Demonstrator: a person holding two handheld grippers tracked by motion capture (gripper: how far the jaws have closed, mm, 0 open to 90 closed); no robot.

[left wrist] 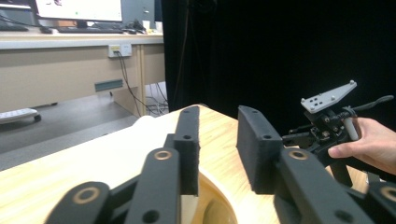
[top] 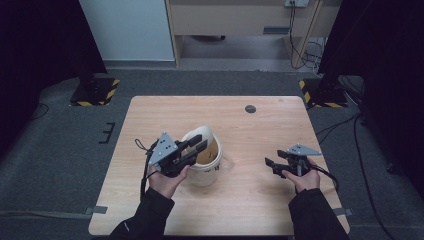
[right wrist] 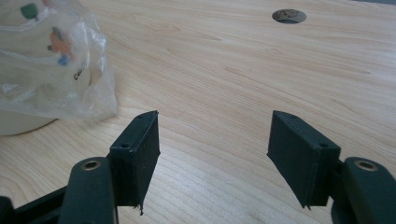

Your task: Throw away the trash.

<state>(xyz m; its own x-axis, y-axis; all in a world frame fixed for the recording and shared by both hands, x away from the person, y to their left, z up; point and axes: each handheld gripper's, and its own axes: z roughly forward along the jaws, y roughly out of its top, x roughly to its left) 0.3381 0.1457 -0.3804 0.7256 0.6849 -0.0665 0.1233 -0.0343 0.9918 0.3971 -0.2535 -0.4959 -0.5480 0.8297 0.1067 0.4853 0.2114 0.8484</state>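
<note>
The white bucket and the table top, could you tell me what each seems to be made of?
The white bucket looks like smooth, matte cream plastic with small printed marks; a crinkled, glossy clear plastic bag wraps its side, though ceramic cannot be ruled out. The table top shows pale wood grain with a flat satin sheen, probably laminate or veneer rather than solid wood.

Wooden table (top: 260, 195), black curtains (top: 385, 40)
</note>
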